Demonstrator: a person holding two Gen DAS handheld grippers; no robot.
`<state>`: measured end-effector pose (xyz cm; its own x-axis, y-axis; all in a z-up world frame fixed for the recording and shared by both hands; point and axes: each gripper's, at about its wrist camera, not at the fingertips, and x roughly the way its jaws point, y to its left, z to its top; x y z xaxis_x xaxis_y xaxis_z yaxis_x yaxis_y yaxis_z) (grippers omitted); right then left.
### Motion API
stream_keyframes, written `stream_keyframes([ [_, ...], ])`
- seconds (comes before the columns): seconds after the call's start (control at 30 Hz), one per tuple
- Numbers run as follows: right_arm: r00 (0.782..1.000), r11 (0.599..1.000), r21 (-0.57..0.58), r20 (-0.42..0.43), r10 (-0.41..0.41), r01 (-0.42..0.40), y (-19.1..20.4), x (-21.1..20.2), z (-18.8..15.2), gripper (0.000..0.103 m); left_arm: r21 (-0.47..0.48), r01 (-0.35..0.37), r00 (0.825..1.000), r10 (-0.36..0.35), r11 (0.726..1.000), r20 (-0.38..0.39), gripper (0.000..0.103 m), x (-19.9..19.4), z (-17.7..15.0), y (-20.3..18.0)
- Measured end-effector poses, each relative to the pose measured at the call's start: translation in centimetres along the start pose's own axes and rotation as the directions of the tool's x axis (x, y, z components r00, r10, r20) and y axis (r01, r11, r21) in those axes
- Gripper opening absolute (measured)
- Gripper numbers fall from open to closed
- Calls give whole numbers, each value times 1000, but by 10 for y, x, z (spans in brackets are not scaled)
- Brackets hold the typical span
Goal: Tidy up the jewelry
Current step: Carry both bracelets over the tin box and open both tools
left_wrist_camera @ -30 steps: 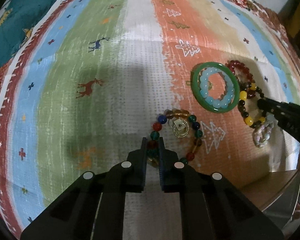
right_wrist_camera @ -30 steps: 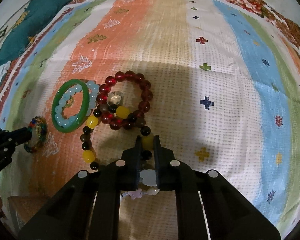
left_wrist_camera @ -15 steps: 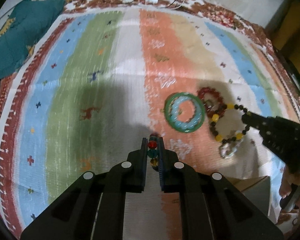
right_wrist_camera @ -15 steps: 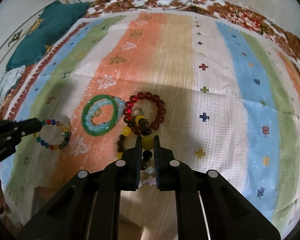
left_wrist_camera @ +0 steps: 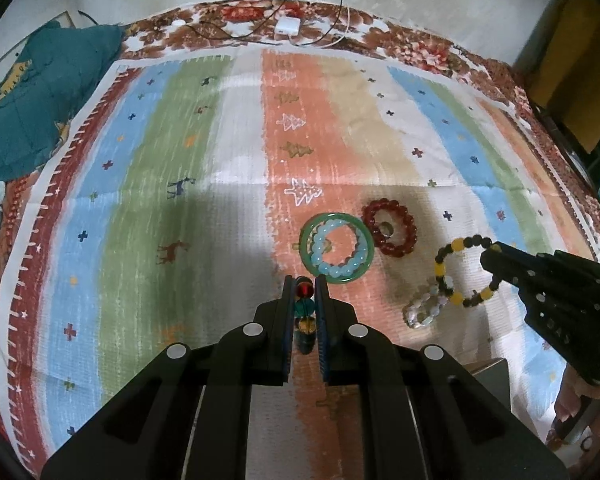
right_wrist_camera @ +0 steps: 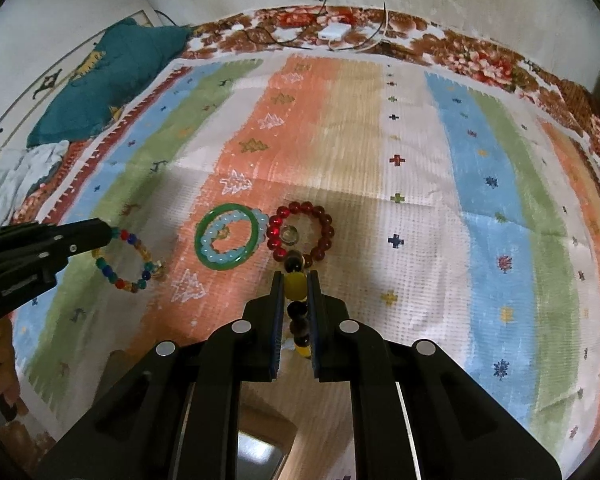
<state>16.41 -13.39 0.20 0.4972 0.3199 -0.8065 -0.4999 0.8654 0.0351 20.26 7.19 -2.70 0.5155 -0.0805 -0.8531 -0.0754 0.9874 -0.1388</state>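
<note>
My left gripper (left_wrist_camera: pixel 304 280) is shut on a multicoloured bead bracelet (left_wrist_camera: pixel 304 307) and holds it above the striped cloth; the bracelet hangs as a loop in the right wrist view (right_wrist_camera: pixel 127 261). My right gripper (right_wrist_camera: pixel 295 276) is shut on a yellow-and-black bead bracelet (right_wrist_camera: pixel 295 285), which hangs lifted in the left wrist view (left_wrist_camera: pixel 466 272). On the cloth lie a green bangle (left_wrist_camera: pixel 337 253) with a pale blue bead bracelet (left_wrist_camera: pixel 337 249) inside it, a dark red bead bracelet (left_wrist_camera: pixel 389 228) and a clear pale bead bracelet (left_wrist_camera: pixel 425 306).
The striped cloth (left_wrist_camera: pixel 180 184) covers a bed. A teal cushion (left_wrist_camera: pixel 40 92) lies at the far left. A white charger (left_wrist_camera: pixel 288 25) with cables sits at the far edge. A wooden box (right_wrist_camera: pixel 260 436) sits below the right gripper.
Both grippers have risen and pulled back from the cloth, each lifting its bracelet. The yellow-and-black bracelet has come off the red one.
</note>
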Motion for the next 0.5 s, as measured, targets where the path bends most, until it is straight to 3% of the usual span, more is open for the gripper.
stream_keyframes([
  [0.5,998,999,-21,52,28,-27,12,-37,-8,12,28,7,999,-8,1000,52,9,-30,-12,-17],
])
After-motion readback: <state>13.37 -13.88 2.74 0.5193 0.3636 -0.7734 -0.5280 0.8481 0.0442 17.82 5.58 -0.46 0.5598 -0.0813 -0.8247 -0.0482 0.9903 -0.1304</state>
